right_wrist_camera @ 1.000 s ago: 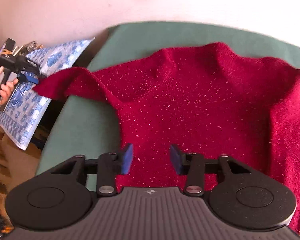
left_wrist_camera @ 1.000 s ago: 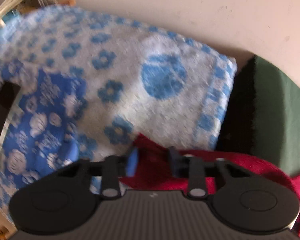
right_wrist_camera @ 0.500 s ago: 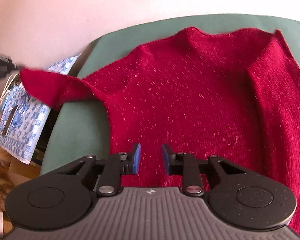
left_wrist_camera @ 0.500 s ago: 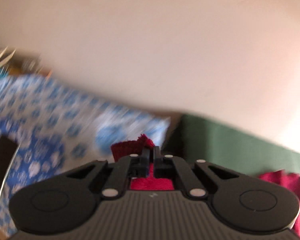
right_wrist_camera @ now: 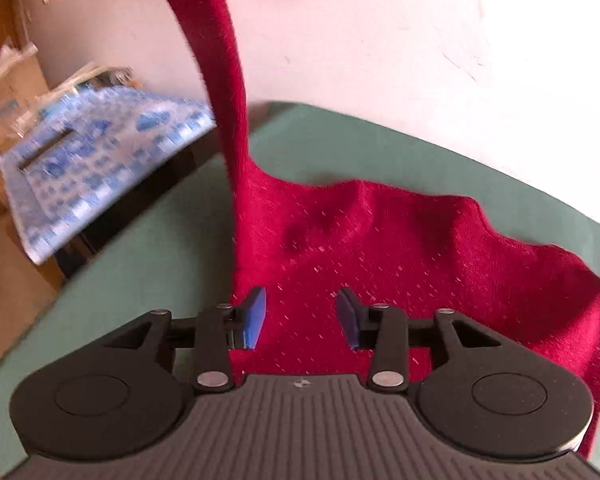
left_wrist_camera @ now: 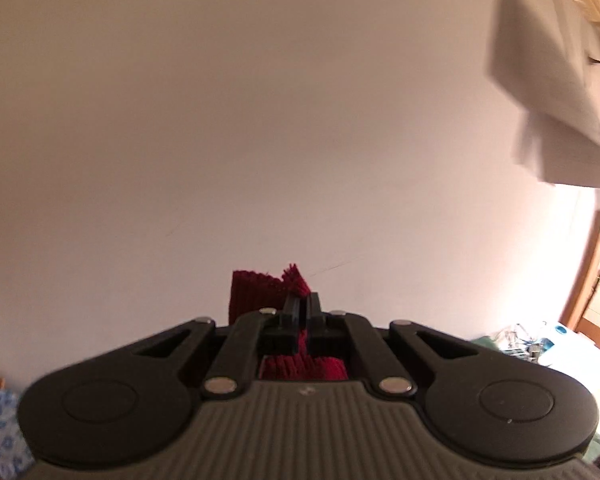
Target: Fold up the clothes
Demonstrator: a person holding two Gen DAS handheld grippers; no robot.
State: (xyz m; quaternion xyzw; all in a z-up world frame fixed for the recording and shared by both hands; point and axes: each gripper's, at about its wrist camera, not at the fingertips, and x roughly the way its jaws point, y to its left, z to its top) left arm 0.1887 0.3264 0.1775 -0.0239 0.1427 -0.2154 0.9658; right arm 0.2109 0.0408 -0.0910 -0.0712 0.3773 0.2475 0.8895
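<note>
The left gripper (left_wrist_camera: 303,312) is clamped on the cuff of the red sweater (right_wrist_camera: 380,248), with only a ribbed tuft showing past the fingers against the bare wall (left_wrist_camera: 260,120). The sleeve rises out of the right wrist view's top edge, its upper end cut off. The body lies on the green table (right_wrist_camera: 140,248). The right gripper (right_wrist_camera: 302,318) hovers above the fabric, jaws opening, pressing nothing. A blue patterned towel (right_wrist_camera: 100,160) at the left is blurred.

Red sweater (right_wrist_camera: 380,248) spread on green surface (right_wrist_camera: 148,264), one sleeve (right_wrist_camera: 224,80) rising taut near its left edge, right claw (right_wrist_camera: 301,317) opening above the knit, nothing between its blue pads (right_wrist_camera: 255,318), blue patterned cloth (right_wrist_camera: 96,164) beyond the left edge
</note>
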